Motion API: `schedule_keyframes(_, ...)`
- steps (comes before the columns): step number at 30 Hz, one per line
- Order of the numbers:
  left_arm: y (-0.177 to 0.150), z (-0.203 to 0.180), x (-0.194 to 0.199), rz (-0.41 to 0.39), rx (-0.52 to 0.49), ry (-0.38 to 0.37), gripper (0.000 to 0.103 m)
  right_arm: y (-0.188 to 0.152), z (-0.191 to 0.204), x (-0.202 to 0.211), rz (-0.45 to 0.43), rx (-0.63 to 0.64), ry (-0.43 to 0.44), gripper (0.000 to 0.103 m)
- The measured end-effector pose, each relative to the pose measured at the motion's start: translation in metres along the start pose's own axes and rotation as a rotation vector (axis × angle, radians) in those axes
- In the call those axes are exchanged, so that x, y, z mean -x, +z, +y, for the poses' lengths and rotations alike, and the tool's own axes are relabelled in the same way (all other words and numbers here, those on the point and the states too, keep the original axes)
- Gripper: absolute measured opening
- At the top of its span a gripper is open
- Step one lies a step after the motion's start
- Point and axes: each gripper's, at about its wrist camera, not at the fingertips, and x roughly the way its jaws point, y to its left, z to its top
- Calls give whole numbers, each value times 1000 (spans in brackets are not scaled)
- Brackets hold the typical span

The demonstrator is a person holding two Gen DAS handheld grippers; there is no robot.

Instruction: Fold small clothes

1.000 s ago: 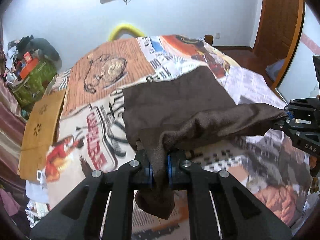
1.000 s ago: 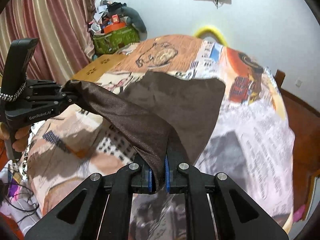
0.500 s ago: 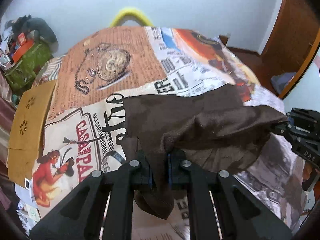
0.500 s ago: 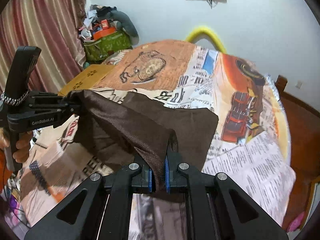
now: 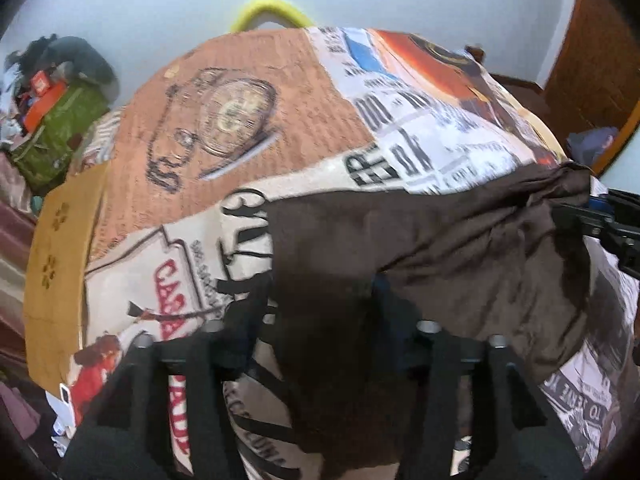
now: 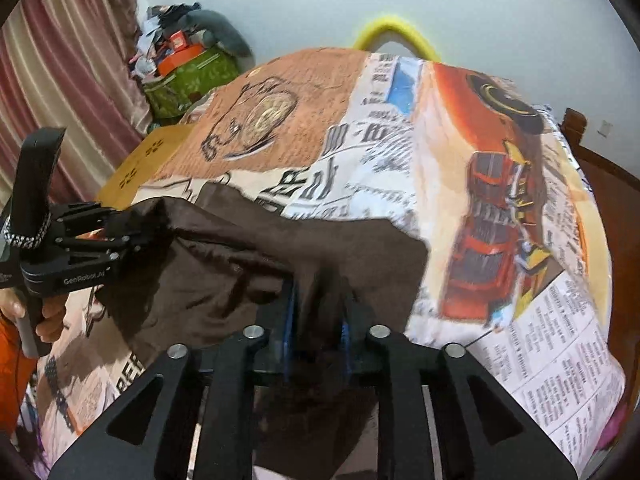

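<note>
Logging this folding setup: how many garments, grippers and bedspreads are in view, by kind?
Brown garment: 1
Grippers: 2, left gripper and right gripper
Printed bedspread: 1
Total: 4

Plain brown cloth [image 5: 460, 240]; bedspread [image 6: 400, 128] printed with orange newspaper collage.

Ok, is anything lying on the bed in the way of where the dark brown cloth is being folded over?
Nothing visible. Past the dark brown cloth the printed patchwork bedspread shows only bare fabric. The tan cardboard sheet lies off at the bed's left edge. The left gripper and right gripper each have cloth between their fingers.
</note>
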Motion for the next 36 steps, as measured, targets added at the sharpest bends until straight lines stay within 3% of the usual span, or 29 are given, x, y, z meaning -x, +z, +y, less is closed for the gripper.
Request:
schedule_keyframes(2, 1, 9, 8, -32, 28, -4, 63, 1, -7, 6, -26, -28, 2, 31)
schedule_keyframes(6, -2, 26, 21, -50, 88, 7, 69, 0, -16, 19, -61, -63, -23, 37)
schedule_keyframes(11, -27, 36, 30, -16, 123, -25, 70, -17, -15, 30, -57, -77, -13, 46)
schedule_keyframes(16, -63, 30, 24, 55, 143, -123, 70, -47, -2, 39, -42, -80, 8, 60)
schedule_keyframes(24, -80, 9, 5, 110, 169, -230, 69, -75, -2, 22, 5, -132, 22, 62)
schedule_keyframes(26, -76, 5, 4, 95, 170, -239, 61, -74, -2, 21, -1, -141, 36, 63)
schedule_keyframes(27, -74, 4, 3, 90, 172, -241, 57, -72, -2, 20, -2, -141, 41, 62)
schedule_keyframes(29, -70, 2, 1, 84, 179, -244, 36, -69, 1, 16, 1, -126, 39, 55)
schedule_keyframes(30, -69, 1, 1, 79, 184, -243, 31, -68, 2, 14, 1, -115, 33, 51)
schedule_keyframes(35, -69, 5, 7, 67, 211, -258, 20, -72, 2, 9, -1, -106, 29, 17)
schedule_keyframes(36, -70, 6, 11, 68, 217, -267, 20, -71, -1, 10, 1, -127, 56, 16)
